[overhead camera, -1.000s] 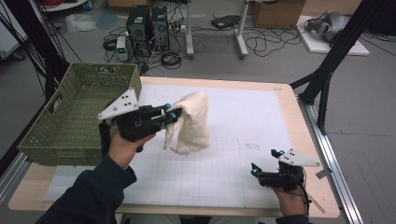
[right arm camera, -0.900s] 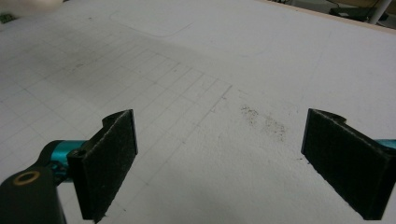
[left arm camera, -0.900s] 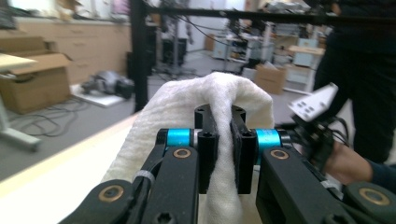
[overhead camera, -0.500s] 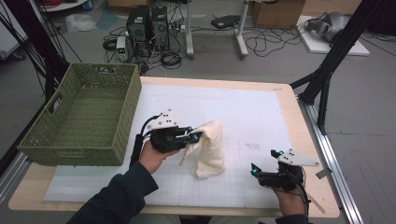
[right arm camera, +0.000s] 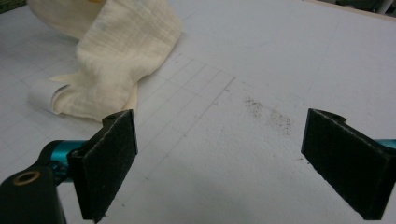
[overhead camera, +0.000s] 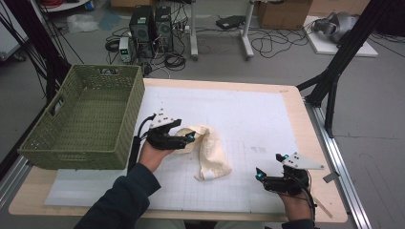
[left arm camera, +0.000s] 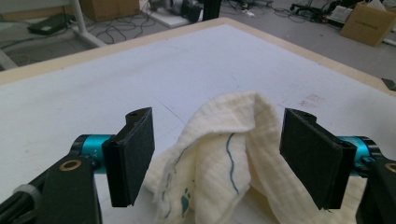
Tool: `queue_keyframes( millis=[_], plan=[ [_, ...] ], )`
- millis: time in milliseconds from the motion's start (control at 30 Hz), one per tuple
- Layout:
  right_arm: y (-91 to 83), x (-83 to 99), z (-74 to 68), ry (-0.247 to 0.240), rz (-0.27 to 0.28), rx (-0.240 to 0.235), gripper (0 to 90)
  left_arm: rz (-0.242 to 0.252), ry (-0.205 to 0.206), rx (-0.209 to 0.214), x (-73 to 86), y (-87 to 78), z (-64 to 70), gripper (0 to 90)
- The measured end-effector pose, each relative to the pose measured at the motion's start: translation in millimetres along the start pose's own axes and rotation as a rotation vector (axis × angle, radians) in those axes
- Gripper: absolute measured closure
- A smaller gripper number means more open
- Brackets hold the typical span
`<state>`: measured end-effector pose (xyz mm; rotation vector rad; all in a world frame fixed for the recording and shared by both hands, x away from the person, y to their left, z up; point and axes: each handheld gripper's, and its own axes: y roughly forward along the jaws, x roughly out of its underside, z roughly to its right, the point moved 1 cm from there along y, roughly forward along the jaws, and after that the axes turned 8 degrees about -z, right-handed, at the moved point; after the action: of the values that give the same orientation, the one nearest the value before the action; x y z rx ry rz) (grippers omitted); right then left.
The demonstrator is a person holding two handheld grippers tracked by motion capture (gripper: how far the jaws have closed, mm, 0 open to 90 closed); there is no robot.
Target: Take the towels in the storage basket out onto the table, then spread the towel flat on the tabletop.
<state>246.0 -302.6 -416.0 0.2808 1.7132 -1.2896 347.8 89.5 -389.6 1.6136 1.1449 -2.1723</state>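
We see the left tool (overhead camera: 187, 139) low over the counter (overhead camera: 248, 90), with its two black jaws spread wide. The cream cloth (overhead camera: 210, 152) lies right at its tip. In the left gripper view, the cloth (left arm camera: 224, 158) sits in a soft heap between the two jaws — we cannot tell if either jaw touches it. The cloth has thin blue-green marks on it. The hand (overhead camera: 152, 155) that holds this tool comes out of a dark sleeve (overhead camera: 119, 202).

The right tool (overhead camera: 270, 171) sits near the front right corner of the counter, well apart from the cloth. Its jaws are spread wide too, with nothing between them but the white mat (right arm camera: 243, 140). In the right gripper view, the cloth (right arm camera: 116, 51) lies farther off, up and to the left, with a small white tag (right arm camera: 44, 98) at its near end.

The cloth rests on the white mat (overhead camera: 248, 119), near the middle of the counter. A green woven basket (overhead camera: 47, 143) stands on the left side of the counter — just beside the left hand.
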Motion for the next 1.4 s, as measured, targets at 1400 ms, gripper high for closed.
queue_keyframes(
  millis=[1400],
  plan=[
    [18.7, -13.1, -16.6, -0.053, 0.008, -0.031, 9.8, 0.102, -0.036, -0.036, 58.3, -57.8, -20.6, 19.2]
  ],
)
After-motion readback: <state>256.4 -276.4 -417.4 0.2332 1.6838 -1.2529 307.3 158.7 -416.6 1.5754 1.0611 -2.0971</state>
